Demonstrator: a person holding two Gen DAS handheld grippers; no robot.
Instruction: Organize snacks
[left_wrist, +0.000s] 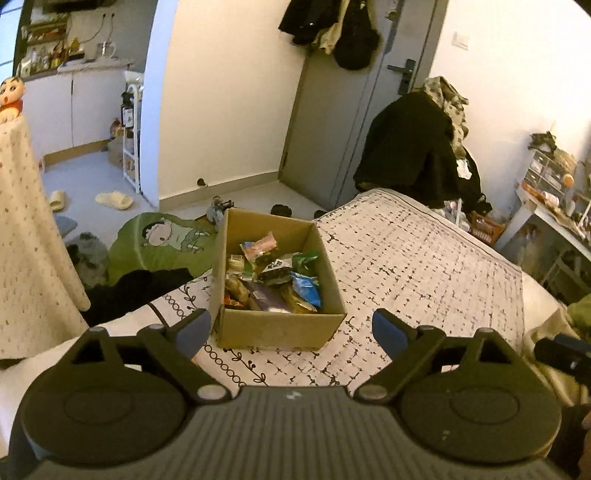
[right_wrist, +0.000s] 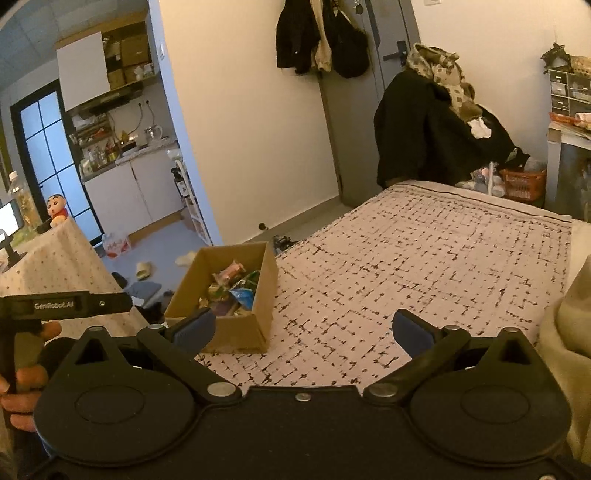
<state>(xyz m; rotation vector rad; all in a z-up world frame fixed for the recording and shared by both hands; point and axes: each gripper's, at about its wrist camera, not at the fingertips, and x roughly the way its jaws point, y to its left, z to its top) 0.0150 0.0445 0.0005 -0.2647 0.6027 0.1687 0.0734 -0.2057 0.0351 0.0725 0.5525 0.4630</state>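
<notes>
Cardboard box (left_wrist: 280, 328) of snacks (left_wrist: 271, 278) sits on patterned bedcover (left_wrist: 424, 266), just beyond left gripper (left_wrist: 291, 328), jaws spread, empty. Right wrist view: right gripper (right_wrist: 303, 328) likewise spread, empty; box left of centre.

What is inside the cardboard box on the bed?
The cardboard box holds loose snack packets, among them a blue one and a green one. The packets cover the bottom, so anything underneath is hidden.

You see a matt cardboard box (left_wrist: 275, 325) of glossy plastic wrappers (left_wrist: 271, 275), on a soft cloth bed (left_wrist: 406, 258); your tools' pads (right_wrist: 410, 330) look smooth.
</notes>
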